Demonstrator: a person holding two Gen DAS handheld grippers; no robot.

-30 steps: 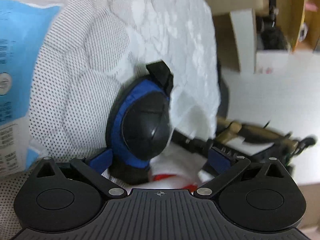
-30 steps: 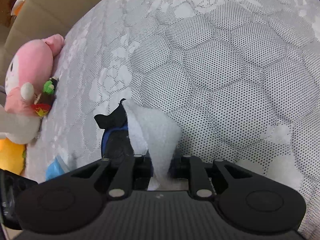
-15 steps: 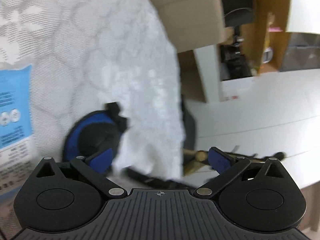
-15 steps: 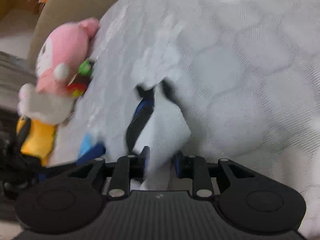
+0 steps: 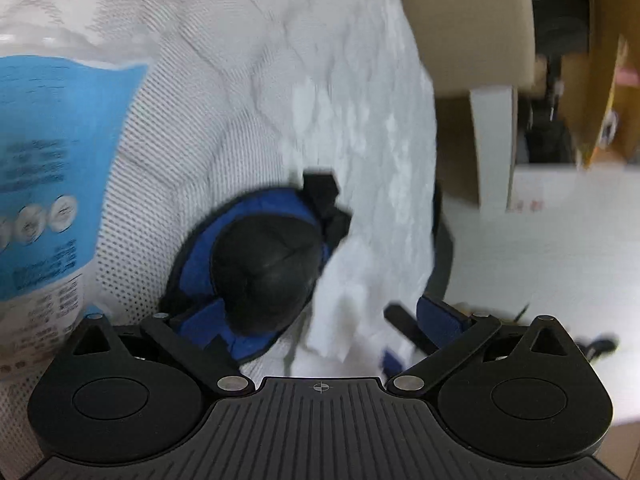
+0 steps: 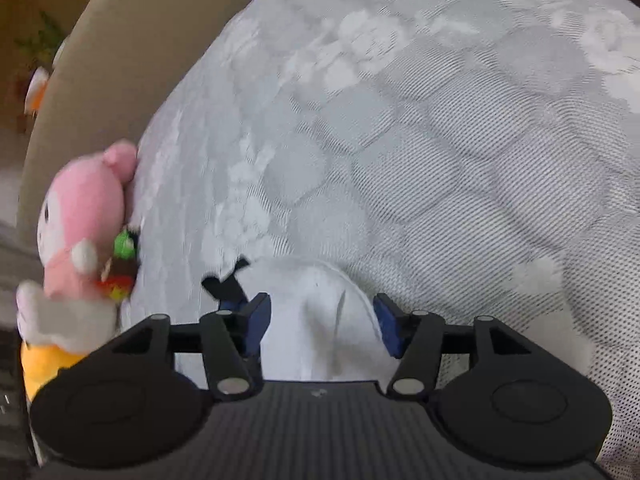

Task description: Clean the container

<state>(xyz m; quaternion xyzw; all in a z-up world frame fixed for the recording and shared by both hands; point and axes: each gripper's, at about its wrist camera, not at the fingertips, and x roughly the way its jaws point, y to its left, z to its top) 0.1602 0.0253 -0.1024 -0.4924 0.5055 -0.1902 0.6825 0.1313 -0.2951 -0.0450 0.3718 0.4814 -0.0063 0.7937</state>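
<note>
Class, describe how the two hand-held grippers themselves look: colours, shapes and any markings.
Both look alike. The left gripper has a black ribbed body with a small crosshair mark, two round black housings, black link bars with silver pivot pins, and blue pads on its fingers. The right gripper shows the same black ribbed body, round housings, silver pins and blue pads. No cables or sleeves are visible.

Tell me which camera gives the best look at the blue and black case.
The left wrist view: the blue and black case lies nearly whole on the mattress, one edge under the white cloth. The right wrist view shows only its black tab beside the cloth.
</note>
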